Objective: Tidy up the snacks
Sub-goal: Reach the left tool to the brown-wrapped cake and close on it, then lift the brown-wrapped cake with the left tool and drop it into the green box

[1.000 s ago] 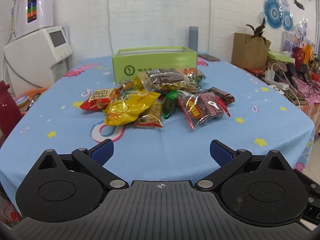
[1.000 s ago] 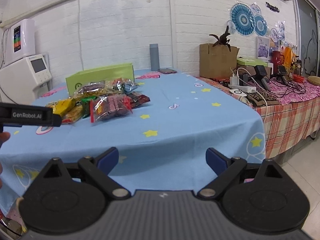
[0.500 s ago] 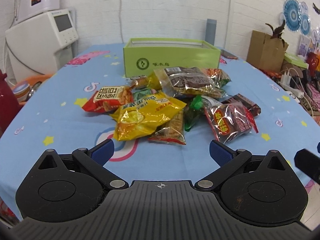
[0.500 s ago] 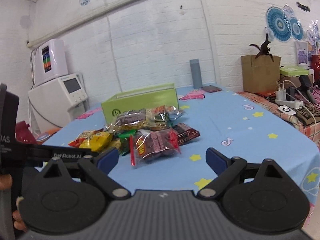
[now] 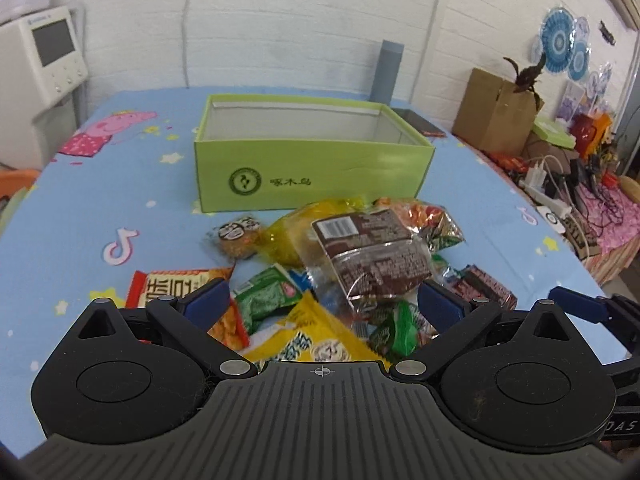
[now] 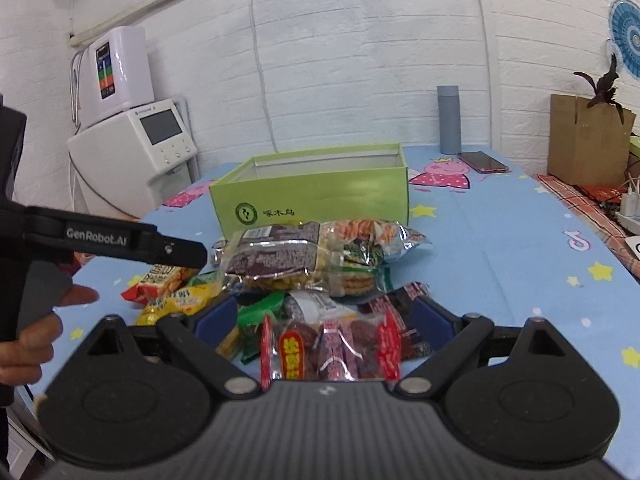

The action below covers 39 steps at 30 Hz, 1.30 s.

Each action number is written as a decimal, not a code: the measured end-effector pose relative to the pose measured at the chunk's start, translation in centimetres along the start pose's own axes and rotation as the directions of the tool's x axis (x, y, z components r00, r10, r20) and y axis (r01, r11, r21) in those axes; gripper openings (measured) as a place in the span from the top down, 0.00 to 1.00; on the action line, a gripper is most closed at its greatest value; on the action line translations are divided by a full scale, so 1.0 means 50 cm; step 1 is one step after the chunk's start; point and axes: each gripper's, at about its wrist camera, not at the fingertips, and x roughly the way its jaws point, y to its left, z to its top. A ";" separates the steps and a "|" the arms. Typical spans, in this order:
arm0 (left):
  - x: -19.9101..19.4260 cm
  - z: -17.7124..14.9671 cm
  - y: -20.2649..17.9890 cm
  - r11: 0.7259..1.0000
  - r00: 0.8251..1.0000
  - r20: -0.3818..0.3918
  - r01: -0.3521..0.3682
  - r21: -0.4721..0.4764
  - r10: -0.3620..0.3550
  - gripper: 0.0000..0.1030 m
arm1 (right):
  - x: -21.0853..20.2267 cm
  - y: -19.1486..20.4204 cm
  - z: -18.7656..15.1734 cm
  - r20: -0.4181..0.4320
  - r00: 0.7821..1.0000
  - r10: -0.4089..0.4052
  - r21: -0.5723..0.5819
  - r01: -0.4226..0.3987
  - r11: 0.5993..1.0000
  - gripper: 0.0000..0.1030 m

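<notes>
the snack packets [image 5: 340, 264] are heaped on the table [image 5: 100, 208] before the empty green box [image 5: 312, 160]. both grippers, left [image 5: 324, 300] and right [image 6: 326, 316], are held wide, empty. light, crinkly, slippery packets are probably best pinched at a sealed edge.

Lime-green box [image 5: 312, 176], sky-blue star-patterned tablecloth [image 5: 100, 208], yellow packet [image 5: 316, 344], red-striped packet [image 6: 332, 352]
</notes>
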 end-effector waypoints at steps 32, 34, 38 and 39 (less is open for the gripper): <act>0.136 0.046 0.053 0.991 0.979 -0.153 0.125 -0.049 -0.131 0.31 | 0.172 0.076 0.058 -0.110 0.974 0.198 -0.152 -0.214 0.965 0.11; 0.132 0.046 0.061 0.989 0.980 -0.139 0.133 -0.064 -0.141 0.30 | 0.178 0.052 0.057 -0.125 0.979 0.163 -0.138 -0.180 0.974 0.10; 0.138 0.043 0.063 0.983 0.974 -0.148 0.161 -0.091 -0.173 0.30 | 0.226 0.007 0.064 -0.173 0.975 0.142 -0.092 -0.159 0.983 0.10; 0.141 0.043 0.062 0.983 0.973 -0.153 0.162 -0.091 -0.174 0.31 | 0.240 0.003 0.064 -0.190 0.970 0.152 -0.082 -0.170 0.982 0.10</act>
